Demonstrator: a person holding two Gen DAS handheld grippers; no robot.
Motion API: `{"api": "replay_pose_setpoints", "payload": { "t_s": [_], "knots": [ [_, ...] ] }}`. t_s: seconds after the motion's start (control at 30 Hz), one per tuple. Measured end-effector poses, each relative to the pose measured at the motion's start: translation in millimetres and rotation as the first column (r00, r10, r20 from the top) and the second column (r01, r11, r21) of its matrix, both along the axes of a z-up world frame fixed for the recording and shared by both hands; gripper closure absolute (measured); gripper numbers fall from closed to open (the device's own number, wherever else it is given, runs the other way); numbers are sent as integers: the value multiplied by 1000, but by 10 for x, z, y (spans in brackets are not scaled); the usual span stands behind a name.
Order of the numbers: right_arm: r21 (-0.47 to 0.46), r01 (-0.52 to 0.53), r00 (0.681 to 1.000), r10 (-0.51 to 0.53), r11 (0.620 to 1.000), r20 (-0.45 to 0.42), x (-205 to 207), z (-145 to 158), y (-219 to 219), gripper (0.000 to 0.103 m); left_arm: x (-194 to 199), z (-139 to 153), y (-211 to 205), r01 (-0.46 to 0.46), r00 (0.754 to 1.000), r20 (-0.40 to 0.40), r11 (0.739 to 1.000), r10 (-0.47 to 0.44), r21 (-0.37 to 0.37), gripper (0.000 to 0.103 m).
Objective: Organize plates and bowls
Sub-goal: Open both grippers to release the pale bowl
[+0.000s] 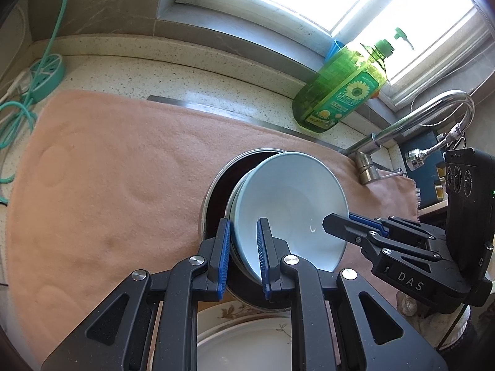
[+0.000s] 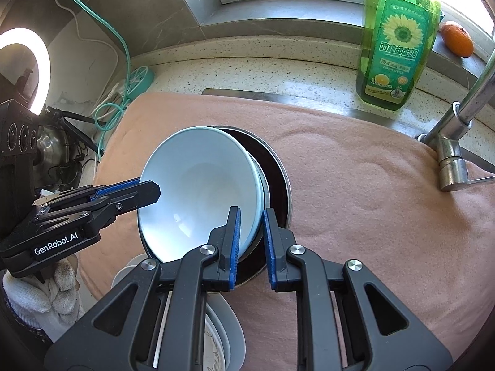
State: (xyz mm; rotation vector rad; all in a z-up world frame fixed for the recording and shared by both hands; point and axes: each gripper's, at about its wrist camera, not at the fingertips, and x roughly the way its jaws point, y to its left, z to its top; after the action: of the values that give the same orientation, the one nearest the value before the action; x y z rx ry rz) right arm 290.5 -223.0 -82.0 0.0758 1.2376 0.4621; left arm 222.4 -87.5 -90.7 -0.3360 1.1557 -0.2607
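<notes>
Step in hand, as I read it: both grippers on the pale blue bowl, tilted inside a dark-lined metal pot w/ a second pale bowl or plate nested under it.

Left gripper: jaws straddle the bowl's rim at approx 7 o'clock, blue pads either side, narrow gap; prob pinching, though contact isn't certain. Right gripper: jaws set across the rim at approx 5 o'clock, looks the same.

Pot sits on a peach towel over the counter, roughly center. Floral-rim plates lie at 6 o'clock, just beside the pot.

Next move prob calls for an even two-sided lift, keeping the rim level so the nested piece stays put, then setting it w/ like dishes. Green dish-soap bottle at 1 o'clock, faucet at 3 o'clock; both well apart.
</notes>
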Motion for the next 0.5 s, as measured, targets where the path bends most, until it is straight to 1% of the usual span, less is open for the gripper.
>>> {"api": "replay_pose_setpoints", "payload": {
  "t_s": [0.07,0.13,0.17,0.2,0.23,0.3,0.37,0.43,0.5],
  "knots": [
    [4,0,1000,0,1000,7,-2,11,1,82,-3,8,-1,1,1000,2,1000,-1,1,88],
    [6,3,1000,-3,1000,18,-5,34,0,67,-4,19,3,1,1000,6,1000,-1,2,88],
    [8,4,1000,-4,1000,24,-9,50,0,63,-6,29,11,-2,1000,11,1000,2,4,88],
    [11,5,1000,-6,1000,31,-13,69,-3,56,-9,38,13,-3,1000,14,1000,2,5,88],
    [14,7,999,-7,1000,37,-16,85,-6,53,-12,48,18,-3,1000,17,1000,3,4,88],
    [19,7,999,-8,1000,51,-30,129,-9,52,-23,70,28,-6,1000,23,1000,6,5,88],
    [18,8,997,-9,1000,73,-49,178,-13,48,-36,89,45,-13,1000,28,1000,12,8,87],
    [23,13,995,-15,1000,99,-71,229,-32,33,-39,103,80,-23,999,28,1000,23,6,81],
    [32,24,993,-28,999,115,-83,273,-66,25,-42,119,128,-42,999,32,999,42,0,65]
  ]
}}
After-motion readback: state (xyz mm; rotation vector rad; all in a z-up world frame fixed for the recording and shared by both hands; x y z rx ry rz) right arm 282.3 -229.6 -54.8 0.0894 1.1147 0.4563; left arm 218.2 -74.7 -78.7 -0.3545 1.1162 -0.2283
